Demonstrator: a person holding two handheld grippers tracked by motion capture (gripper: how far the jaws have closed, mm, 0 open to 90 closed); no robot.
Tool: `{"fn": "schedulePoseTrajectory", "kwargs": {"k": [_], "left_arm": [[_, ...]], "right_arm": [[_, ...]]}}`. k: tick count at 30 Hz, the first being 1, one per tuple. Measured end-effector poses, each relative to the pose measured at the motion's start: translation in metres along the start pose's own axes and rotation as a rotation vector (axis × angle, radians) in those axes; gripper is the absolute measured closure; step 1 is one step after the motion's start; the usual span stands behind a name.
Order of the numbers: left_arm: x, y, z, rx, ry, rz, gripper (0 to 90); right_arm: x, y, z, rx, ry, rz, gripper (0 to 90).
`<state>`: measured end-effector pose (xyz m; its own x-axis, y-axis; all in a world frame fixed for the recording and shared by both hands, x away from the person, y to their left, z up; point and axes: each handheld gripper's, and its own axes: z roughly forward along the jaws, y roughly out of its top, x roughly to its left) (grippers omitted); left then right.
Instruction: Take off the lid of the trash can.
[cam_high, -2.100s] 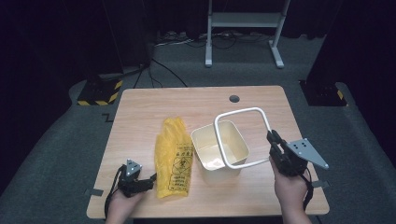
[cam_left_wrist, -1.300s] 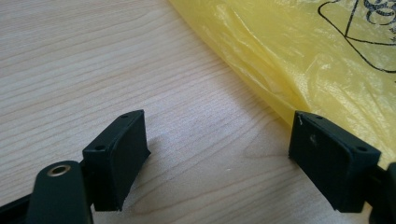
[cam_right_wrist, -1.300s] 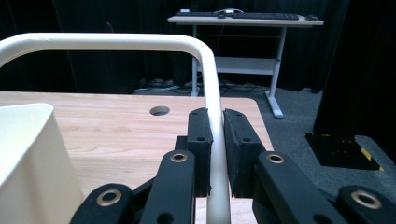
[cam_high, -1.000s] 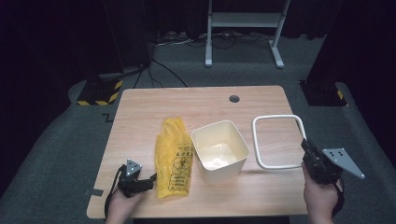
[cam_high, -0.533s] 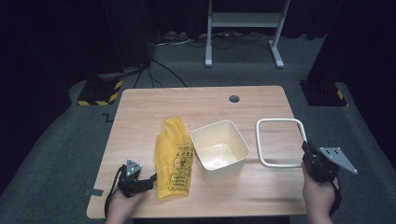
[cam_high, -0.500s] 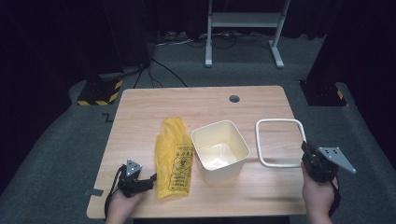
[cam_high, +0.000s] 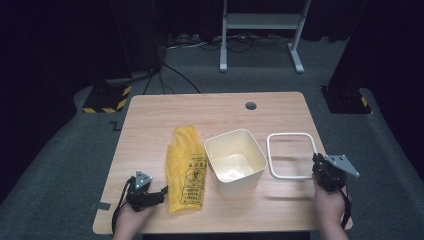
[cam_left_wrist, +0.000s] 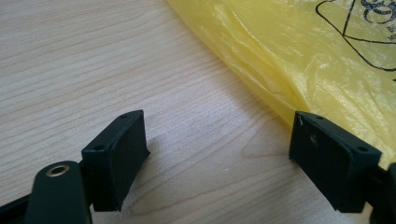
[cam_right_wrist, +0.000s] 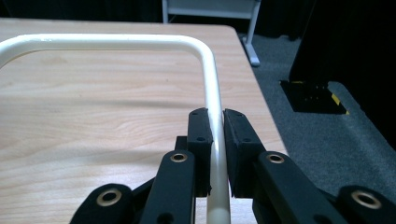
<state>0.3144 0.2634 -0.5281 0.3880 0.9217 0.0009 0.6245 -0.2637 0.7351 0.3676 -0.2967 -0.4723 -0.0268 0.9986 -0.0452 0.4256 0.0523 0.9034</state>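
Note:
A cream square bin (cam_high: 235, 161) stands open near the table's middle. To its right a white rim frame (cam_high: 292, 155) hangs low over the wood, casting a shadow; my right gripper (cam_high: 318, 162) is shut on its right bar (cam_right_wrist: 216, 135). A yellow biohazard bag (cam_high: 186, 169) lies flat left of the bin. My left gripper (cam_high: 161, 193) rests on the table at the bag's lower left edge, jaws open, with bare wood between them (cam_left_wrist: 219, 154) and the bag's edge (cam_left_wrist: 299, 60) at the right jaw.
The wooden table (cam_high: 210, 117) has a round cable hole (cam_high: 250, 105) at the back. Its right edge runs close beside the right hand. A metal stand (cam_high: 260, 30) and cables lie on the floor behind.
The right gripper has carried the white frame from over the bin to the right and lowered it toward the table. The left gripper has stayed put.

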Motion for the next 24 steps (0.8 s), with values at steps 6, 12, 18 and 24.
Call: {"fn": "schedulePoseTrajectory", "kwargs": {"k": [6, 12, 18, 24], "left_arm": [[0.000, 0.000, 0.000, 0.000, 0.000, 0.000, 19.2], [0.000, 0.000, 0.000, 0.000, 0.000, 0.000, 19.2], [0.000, 0.000, 0.000, 0.000, 0.000, 0.000, 19.2], [0.000, 0.000, 0.000, 0.000, 0.000, 0.000, 19.2]], "right_arm": [[0.007, -0.008, 0.018, 0.054, -0.003, -0.018, 81.6], [0.010, -0.013, 0.033, 0.105, -0.019, -0.033, 81.6], [0.010, -0.017, 0.045, 0.156, -0.036, -0.029, 81.6], [0.009, -0.022, 0.054, 0.189, -0.054, -0.045, 81.5]]}}
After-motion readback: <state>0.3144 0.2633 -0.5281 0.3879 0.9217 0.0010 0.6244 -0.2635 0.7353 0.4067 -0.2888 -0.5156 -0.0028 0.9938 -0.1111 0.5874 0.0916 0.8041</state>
